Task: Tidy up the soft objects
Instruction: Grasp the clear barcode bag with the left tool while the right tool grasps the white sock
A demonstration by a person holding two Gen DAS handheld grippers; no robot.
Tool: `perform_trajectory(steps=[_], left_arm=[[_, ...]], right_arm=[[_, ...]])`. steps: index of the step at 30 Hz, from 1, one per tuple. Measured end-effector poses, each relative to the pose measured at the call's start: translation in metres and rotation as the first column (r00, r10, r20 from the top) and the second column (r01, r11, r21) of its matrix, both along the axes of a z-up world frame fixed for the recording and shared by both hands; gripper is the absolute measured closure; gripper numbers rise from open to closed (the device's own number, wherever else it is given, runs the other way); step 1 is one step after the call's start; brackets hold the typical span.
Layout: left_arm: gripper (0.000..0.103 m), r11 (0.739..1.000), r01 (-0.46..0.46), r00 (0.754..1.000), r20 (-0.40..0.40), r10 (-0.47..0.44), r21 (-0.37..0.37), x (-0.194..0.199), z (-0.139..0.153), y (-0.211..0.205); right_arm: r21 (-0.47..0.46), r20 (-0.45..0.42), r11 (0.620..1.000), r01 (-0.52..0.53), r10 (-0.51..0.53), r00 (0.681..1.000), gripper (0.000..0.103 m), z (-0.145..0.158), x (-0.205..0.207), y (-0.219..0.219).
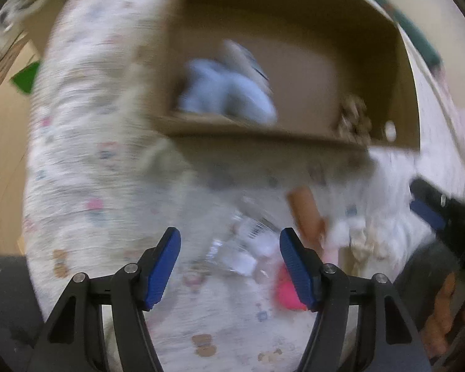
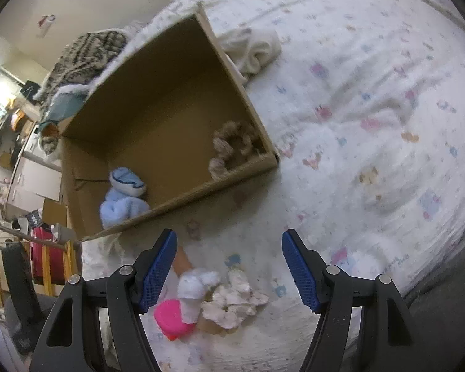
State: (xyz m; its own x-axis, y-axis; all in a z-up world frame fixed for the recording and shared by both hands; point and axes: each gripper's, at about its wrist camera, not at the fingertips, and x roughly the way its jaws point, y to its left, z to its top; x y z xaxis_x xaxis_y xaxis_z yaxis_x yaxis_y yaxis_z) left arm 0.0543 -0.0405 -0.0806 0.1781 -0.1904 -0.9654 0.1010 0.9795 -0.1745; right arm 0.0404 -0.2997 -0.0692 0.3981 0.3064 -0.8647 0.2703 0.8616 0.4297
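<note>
Closest to the right hand-held gripper (image 2: 229, 266), just below and between its wide-spread, empty blue fingers, a small heap of loose things lies on the bed (image 2: 372, 99): a bright pink soft object (image 2: 170, 319), a white fluffy sock-like piece (image 2: 195, 288) and a crumpled cream cloth (image 2: 232, 300), touching one another. Ahead and to the left of that gripper an open cardboard box (image 2: 183, 198) sits on the printed bedspread; inside it are a light blue plush bundle (image 2: 124, 198) at the near left corner and a brown curly soft item (image 2: 232, 145) at the right. A folded cream towel (image 2: 251, 49) lies beyond the box, outside it

The left hand-held gripper (image 1: 229, 266) is also spread wide and holds nothing. Judging by this, sorting is partly done: two items boxed, the heap and towel left

The left view is heavily motion-blurred; something clear and crinkly between its fingers cannot be identified, nor can an orange-brown shape beside the heap
</note>
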Motion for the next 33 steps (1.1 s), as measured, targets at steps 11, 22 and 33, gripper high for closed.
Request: perform_trajectory(steps=[11, 22, 33], left_arm=[[0.041, 0.99, 0.091, 0.995, -0.036, -0.088, 0.103, -0.001, -0.034, -0.034], [0.07, 0.994, 0.102, 0.993, -0.064, -0.099, 0.05, 0.002, -0.04, -0.033], [0.08, 1.0, 0.024, 1.0, -0.007, -0.024, -0.007, -0.001, -0.015, -0.017]], right_arm=[[0.155, -0.23, 0.987, -0.037, 0.072, 0.97, 0.029, -0.047, -0.003, 0.014], [0.13, -0.244, 0.99, -0.058, 0.089, 0.966, 0.048, -0.047, -0.005, 0.029], [0.055, -0.118, 0.997, -0.063, 0.069, 0.991, 0.09, -0.022, -0.009, 0.02]])
